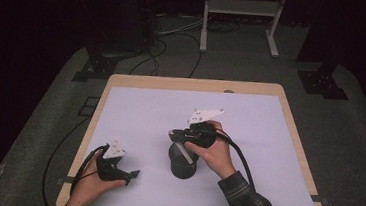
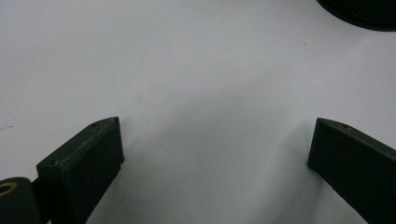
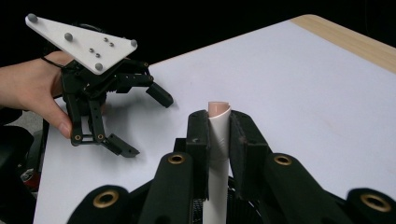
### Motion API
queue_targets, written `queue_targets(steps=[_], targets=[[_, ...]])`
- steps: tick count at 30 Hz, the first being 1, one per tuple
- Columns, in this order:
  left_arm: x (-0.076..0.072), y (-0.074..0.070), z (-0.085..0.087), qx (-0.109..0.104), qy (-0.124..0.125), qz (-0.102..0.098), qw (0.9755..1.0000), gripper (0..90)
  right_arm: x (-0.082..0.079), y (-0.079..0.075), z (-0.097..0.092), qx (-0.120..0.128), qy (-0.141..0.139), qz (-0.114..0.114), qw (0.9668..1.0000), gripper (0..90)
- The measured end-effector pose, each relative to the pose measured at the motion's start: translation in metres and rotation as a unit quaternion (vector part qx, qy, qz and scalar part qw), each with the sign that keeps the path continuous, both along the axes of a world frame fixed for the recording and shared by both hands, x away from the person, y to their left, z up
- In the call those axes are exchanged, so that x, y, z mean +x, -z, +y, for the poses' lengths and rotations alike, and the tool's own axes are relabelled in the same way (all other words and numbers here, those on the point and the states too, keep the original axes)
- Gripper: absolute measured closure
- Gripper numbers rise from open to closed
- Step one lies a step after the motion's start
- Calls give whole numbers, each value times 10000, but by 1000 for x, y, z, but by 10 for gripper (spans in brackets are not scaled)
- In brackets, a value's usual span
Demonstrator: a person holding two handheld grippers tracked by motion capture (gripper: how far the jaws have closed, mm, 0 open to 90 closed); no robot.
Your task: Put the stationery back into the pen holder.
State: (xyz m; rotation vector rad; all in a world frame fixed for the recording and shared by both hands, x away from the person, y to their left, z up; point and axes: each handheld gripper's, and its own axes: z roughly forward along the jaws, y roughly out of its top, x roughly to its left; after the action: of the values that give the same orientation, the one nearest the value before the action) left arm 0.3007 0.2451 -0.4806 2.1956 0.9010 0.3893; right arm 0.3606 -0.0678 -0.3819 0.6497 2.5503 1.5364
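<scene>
White sheet (image 1: 248, 139) over wooden table (image 1: 173, 82), dark room behind. Black cylindrical holder (image 1: 181, 164) directly below right gripper (image 3: 218, 140), jaws clamped tight on pale rolled tube (image 3: 218, 122) standing upright between them. Left gripper (image 2: 215, 149) spread wide, nothing between its jaws, holder's edge ahead.

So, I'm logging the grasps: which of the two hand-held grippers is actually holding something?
The right hand-held gripper: its jaws are shut on a white tube above the black holder. The left hand-held gripper stands open over bare table.
</scene>
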Motion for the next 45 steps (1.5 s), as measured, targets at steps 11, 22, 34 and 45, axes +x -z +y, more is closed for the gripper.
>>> queue_targets(steps=[11, 22, 34, 45], targets=[[0, 0, 0, 5, 0, -1, 10000, 23, -4, 1, -3, -94, 0, 11, 10000, 709], [0, 0, 0, 5, 7, -9, 10000, 22, -7, 2, -31, -145, 162, 94, 9997, 472], [0, 0, 0, 17, 11, -14, 10000, 22, -16, 9, -85, -241, 663, 96, 9975, 399], [0, 0, 0, 40, 17, -16, 10000, 22, -25, 25, -127, -579, 1097, 83, 9922, 304]])
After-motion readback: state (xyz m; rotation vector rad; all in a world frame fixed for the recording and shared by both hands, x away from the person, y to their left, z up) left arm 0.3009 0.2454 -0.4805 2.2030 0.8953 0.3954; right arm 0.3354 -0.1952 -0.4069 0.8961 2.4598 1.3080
